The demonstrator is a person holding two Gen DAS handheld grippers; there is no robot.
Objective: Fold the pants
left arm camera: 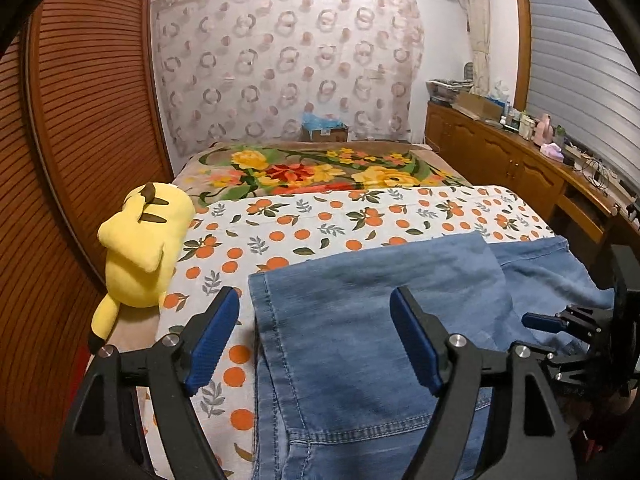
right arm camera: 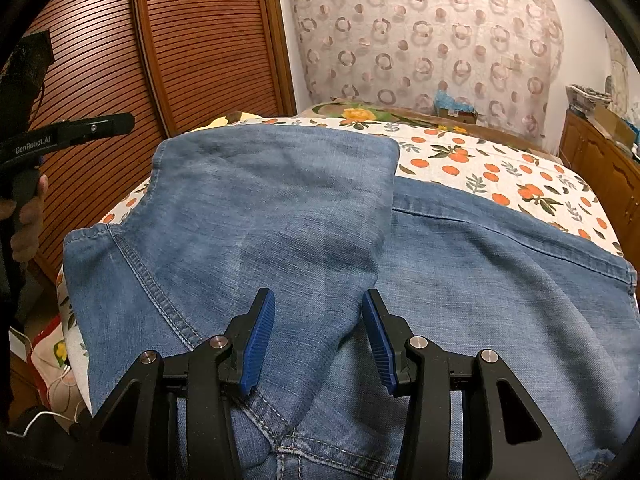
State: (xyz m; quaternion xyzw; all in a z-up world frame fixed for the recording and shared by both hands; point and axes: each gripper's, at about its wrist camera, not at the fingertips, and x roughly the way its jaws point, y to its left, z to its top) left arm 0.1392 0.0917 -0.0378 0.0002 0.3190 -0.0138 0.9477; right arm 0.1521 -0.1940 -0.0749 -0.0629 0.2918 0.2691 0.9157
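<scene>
Blue denim pants (left arm camera: 360, 320) lie on the bed, with one part folded over the rest; they fill the right wrist view (right arm camera: 280, 220) too. My left gripper (left arm camera: 316, 320) is open and empty above the pants' left hem edge. My right gripper (right arm camera: 318, 320) is open and empty just above the folded layer. The right gripper's blue fingertip also shows at the right edge of the left wrist view (left arm camera: 544, 323). The left gripper's handle (right arm camera: 68, 136), held in a hand, shows at the left of the right wrist view.
The bed has an orange-print sheet (left arm camera: 340, 220) and a floral blanket (left arm camera: 320, 172) beyond it. A yellow plush toy (left arm camera: 144, 248) lies at the bed's left edge by a wooden slatted wardrobe (left arm camera: 80, 140). A cluttered wooden cabinet (left arm camera: 520, 152) stands right.
</scene>
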